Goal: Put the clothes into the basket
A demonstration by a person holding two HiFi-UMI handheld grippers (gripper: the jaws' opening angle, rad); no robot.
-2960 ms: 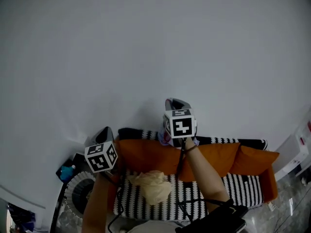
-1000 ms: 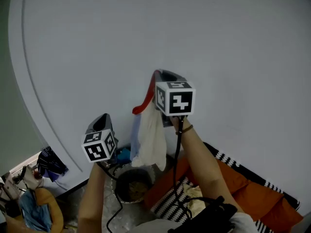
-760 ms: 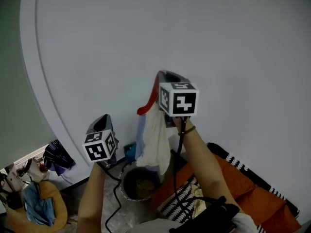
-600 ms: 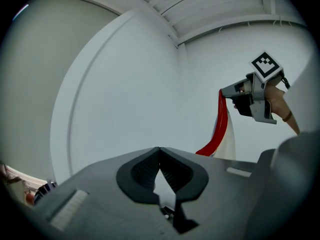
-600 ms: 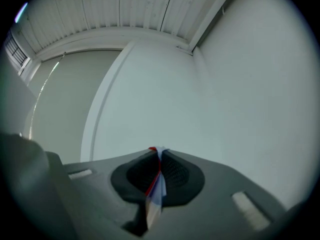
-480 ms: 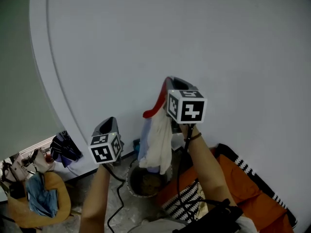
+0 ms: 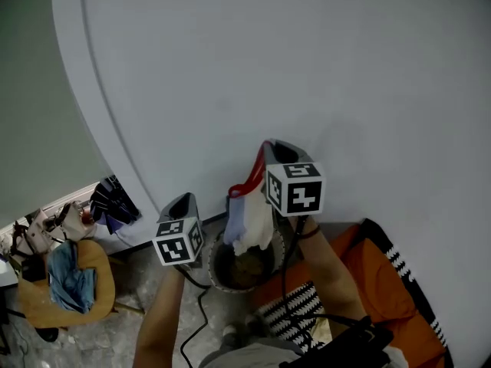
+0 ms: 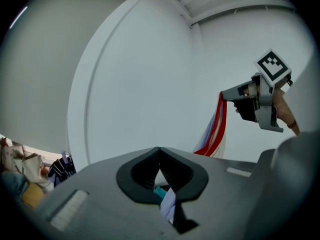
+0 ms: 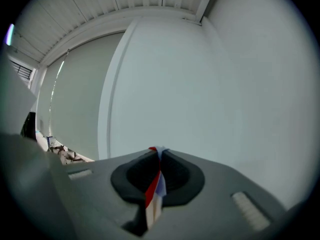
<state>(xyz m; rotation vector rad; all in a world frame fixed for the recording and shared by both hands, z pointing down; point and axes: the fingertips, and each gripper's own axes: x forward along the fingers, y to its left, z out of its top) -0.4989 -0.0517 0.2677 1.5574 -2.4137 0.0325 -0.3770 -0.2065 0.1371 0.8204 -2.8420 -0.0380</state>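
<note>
Observed from my remote station: a pale wall (image 7: 307, 67) fills most of the head view. At lower right lies a sofa (image 7: 387, 282) with orange cushions and a black-and-white striped cover. At lower left stands an orange chair (image 7: 96, 286) with blue cloth draped on it.

Between the person's two forearms, on the floor against the wall, sits the basket (image 7: 215, 265), round and dark, with something brownish already in it.

The garment (image 7: 249, 221), red, white and pale blue, hangs in a loose bundle from the right gripper (image 7: 270, 147). In the head view its lower end overlaps the basket's mouth; I cannot tell whether it has entered the basket or hangs above it. The right gripper view confirms the hold: the jaws are pressed together on the garment, and a red and blue-white strip runs down between them.

The left gripper (image 7: 182, 198) is held lower, beside the basket's left rim and apart from the garment. In the left gripper view its jaws meet at the tips with nothing clamped between them; the garment shows only beyond them.
</note>
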